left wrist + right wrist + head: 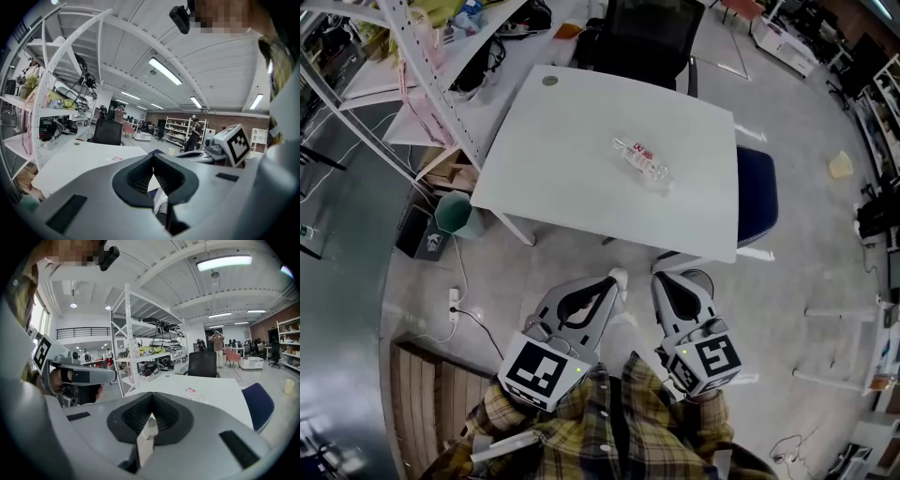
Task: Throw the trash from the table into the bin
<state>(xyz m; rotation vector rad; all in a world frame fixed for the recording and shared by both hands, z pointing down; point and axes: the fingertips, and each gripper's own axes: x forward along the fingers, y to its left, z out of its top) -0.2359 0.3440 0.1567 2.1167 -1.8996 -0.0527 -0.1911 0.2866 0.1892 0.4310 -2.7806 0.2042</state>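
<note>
Bin (pixel 453 213) near table (pixel 572 141) corner, shelving (pixel 422 66) alongside.

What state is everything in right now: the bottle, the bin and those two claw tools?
Plastic bottle: lying on its side on the table, untouched.
Green bin: standing upright beside the table.
Left gripper: jaws shut, empty.
Right gripper: jaws shut, empty.

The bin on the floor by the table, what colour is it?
Green. The bin shows best in the head view.

White table (pixel 572 141), yellow plaid shirt (pixel 581 427)
</note>
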